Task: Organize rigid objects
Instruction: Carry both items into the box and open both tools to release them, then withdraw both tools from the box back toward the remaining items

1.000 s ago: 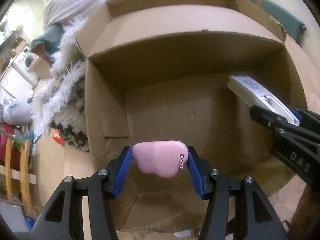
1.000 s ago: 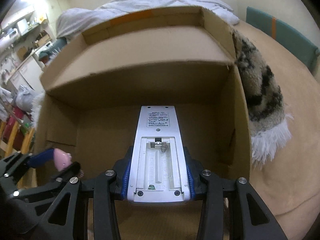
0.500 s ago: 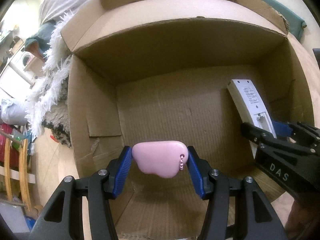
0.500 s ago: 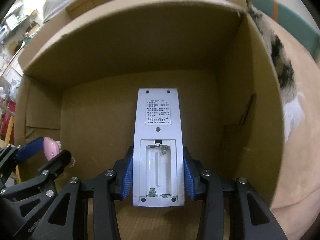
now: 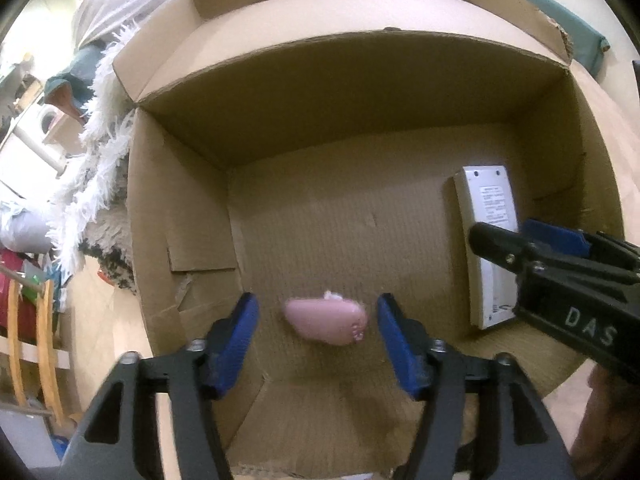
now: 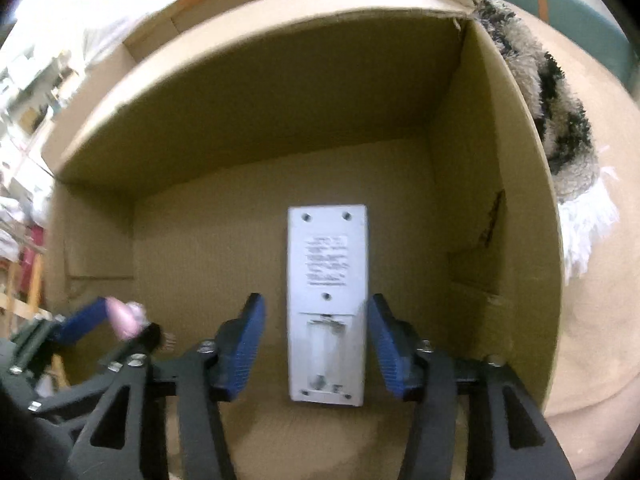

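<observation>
Cardboard box on carpeted floor. Left gripper spread, pink case between pads, on box floor. Right gripper spread around remote. Both deposited; withdrawal left.

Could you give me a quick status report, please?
Left gripper open, right gripper open. Pink rounded plastic object and white remote control lie inside brown cardboard box. Nothing obstructing.
</observation>
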Demonstrator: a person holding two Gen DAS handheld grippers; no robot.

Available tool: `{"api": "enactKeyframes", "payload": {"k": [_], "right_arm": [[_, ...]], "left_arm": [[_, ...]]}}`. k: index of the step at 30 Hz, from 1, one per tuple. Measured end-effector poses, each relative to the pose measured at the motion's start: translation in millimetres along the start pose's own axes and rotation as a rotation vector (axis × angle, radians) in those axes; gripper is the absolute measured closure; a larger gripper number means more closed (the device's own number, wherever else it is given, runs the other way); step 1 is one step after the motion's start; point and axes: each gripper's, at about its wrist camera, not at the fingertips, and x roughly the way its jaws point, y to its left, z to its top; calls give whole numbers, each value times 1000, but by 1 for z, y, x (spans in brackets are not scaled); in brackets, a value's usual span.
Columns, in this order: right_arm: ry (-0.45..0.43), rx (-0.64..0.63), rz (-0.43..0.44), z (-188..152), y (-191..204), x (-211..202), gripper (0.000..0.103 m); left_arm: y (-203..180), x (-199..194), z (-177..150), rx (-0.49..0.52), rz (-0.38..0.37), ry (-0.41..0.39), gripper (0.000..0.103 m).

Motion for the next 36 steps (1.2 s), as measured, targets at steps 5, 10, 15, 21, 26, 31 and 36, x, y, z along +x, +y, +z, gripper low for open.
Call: {"api": "enactKeyframes", "payload": {"k": [5,10,15,21,26,31,36], "right_arm": [[-16,-24,7,-1,6,-5,27],[-47,-37,42,2,11,-14,11],[-76,-54,40,6,30,-19,7],[-115,-52,46,7,30,-30,1],[-133,-30,47,6,26,-37,0],[-168,-21,47,6,24,-50,0],[-179,-3,76,1,23,-64,0]], "left_arm": [[2,-3,1,-30,-48,7,30],[7,-7,1,-48,-78,-9,30],[5,-16,1,-20,-98,-32,30],[6,-17,-2,-24,-88,-14,30],[17,-28,-9,-78,-155,-31,30],[29,-42,-12,-89,-201,-50,30],[38,-56,-22,-85,-132,-88,30]]}}
